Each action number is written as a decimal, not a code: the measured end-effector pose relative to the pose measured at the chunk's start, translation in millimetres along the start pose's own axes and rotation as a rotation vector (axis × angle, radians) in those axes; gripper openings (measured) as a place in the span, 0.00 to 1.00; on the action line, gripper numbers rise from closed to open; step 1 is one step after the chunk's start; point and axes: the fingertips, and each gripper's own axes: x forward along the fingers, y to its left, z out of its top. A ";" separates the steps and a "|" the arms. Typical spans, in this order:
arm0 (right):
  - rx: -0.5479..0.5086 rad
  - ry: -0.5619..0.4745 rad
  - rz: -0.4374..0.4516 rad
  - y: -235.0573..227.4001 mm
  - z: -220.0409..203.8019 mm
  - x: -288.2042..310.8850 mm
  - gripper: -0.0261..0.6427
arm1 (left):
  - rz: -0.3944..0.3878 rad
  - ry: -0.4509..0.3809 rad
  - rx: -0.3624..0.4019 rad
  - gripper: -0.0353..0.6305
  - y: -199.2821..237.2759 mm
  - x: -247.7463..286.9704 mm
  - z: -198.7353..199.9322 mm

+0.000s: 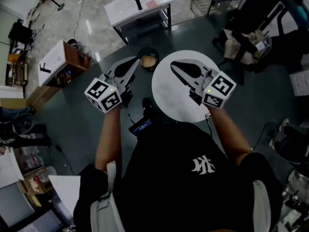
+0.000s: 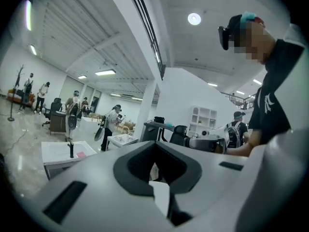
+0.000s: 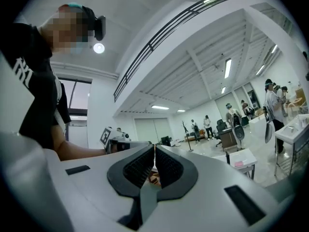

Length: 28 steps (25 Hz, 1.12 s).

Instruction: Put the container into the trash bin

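Head view: left hand-held gripper [image 1: 137, 62] and right hand-held gripper [image 1: 175, 65] clenched empty, trash bin [image 1: 150, 50] showing between them.

Head view: set above the person's [image 1: 193, 178] head, facing steeply down; shoulders and arms near, the floor [image 1: 72, 124] and a round white table [image 1: 166, 98] far below.
Left gripper view: rides the left gripper [image 1: 137, 61], close behind its fingers [image 2: 123, 170], facing level across the hall; the person is near, at right.
Right gripper view: rides the right gripper [image 1: 174, 64], close behind its fingers [image 3: 140, 166], facing level; the person is near, at left.
Shared: all three views show the far rectangular white table [image 1: 137, 6]; each gripper view catches the other gripper.
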 end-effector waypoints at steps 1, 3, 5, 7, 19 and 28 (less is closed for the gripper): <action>-0.002 -0.008 0.019 5.8 1.7 -6.8 0.10 | -0.004 -0.004 -0.018 0.06 -11.4 -4.6 -3.3; -0.003 -0.018 0.061 17.6 2.7 -17.0 0.10 | -0.004 -0.005 -0.039 0.06 -31.2 -16.4 -10.7; 0.004 -0.021 0.100 28.2 0.4 -24.6 0.10 | 0.009 -0.005 -0.046 0.06 -45.7 -30.4 -18.0; 0.020 -0.012 0.130 35.7 -6.8 -31.1 0.10 | 0.026 -0.010 -0.048 0.06 -56.7 -45.5 -23.8; 0.154 0.125 0.266 109.5 -78.5 -31.8 0.10 | 0.066 -0.103 -0.156 0.06 -102.0 -132.1 -56.9; 0.128 0.147 0.277 196.2 -86.0 -61.9 0.10 | 0.048 -0.141 -0.187 0.06 -176.3 -195.1 -92.9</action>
